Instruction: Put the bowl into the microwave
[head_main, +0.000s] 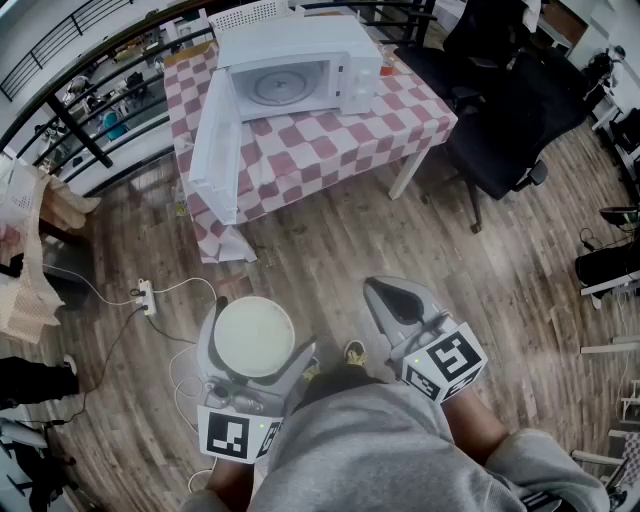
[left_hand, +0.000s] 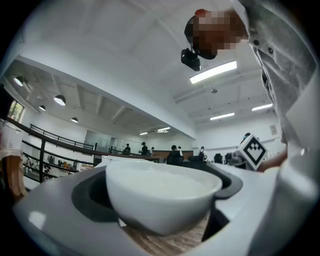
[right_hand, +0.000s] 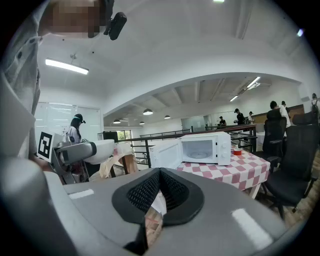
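Observation:
A white bowl (head_main: 255, 337) hangs above the wooden floor, with my left gripper (head_main: 265, 325) shut on it, jaws wide around its sides. In the left gripper view the bowl (left_hand: 162, 200) fills the space between the jaws, upright, with a pale inside. My right gripper (head_main: 382, 288) is beside it to the right, shut with nothing in it (right_hand: 159, 172). The white microwave (head_main: 300, 65) stands ahead on a table with a red and white checked cloth (head_main: 330, 145). Its door (head_main: 215, 140) is swung open to the left and the turntable shows inside (right_hand: 205, 149).
Black office chairs (head_main: 500, 120) stand right of the table. A power strip with cables (head_main: 147, 297) lies on the floor to the left. A black railing (head_main: 70, 130) runs behind the table. A small red-topped container (right_hand: 237, 151) sits on the table beside the microwave.

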